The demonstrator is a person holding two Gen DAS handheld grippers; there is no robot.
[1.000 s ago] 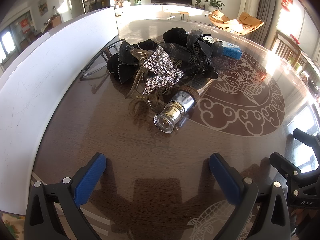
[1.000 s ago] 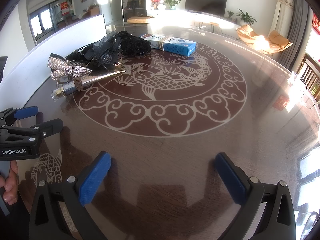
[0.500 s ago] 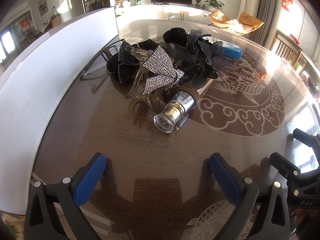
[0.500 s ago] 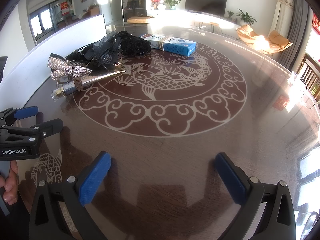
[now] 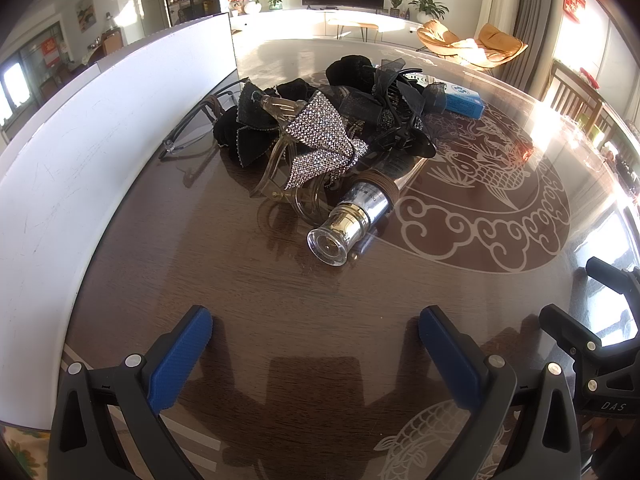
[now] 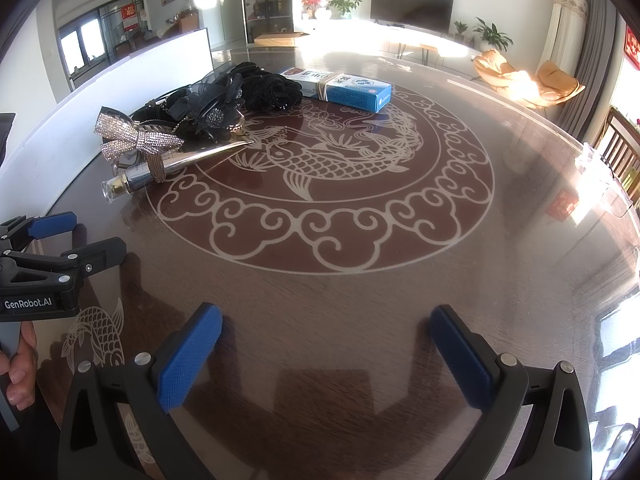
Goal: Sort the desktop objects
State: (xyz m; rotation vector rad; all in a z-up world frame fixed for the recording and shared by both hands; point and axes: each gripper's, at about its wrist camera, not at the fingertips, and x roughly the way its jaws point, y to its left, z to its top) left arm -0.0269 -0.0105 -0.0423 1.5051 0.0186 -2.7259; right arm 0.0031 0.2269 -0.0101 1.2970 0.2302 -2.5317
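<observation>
A: Entry. Compared with the frames half a second and a second back, nothing has shifted in either wrist view. Both tools hover low over the desk (image 6: pixel 360 320) exactly as before.

B: Tool states?

A: Left tool (image 5: pixel 316 344) jaws spread wide, nothing between the blue pads. Right tool (image 6: pixel 326 340) likewise spread and empty.

B: Objects?

A: All in one heap at the desk's far left, beside the white board (image 5: pixel 80 140). The silver cosmetic tube (image 5: pixel 352 220) lies on its side, cap toward the left tool, with a brown hair tie around its body. The rhinestone bow clip (image 5: pixel 320 140) lies just beside it, seemingly over its upper part. Black hair accessories (image 5: pixel 372 96) are piled behind; glasses (image 5: pixel 188 136) sit by the board. The blue box (image 6: pixel 352 90) lies just past the pile.

B: Reading?

A: No change means sorting has not begun. Judgement: the tube is nearest the left tool and the likely first pick, though the bow may drag along.
</observation>
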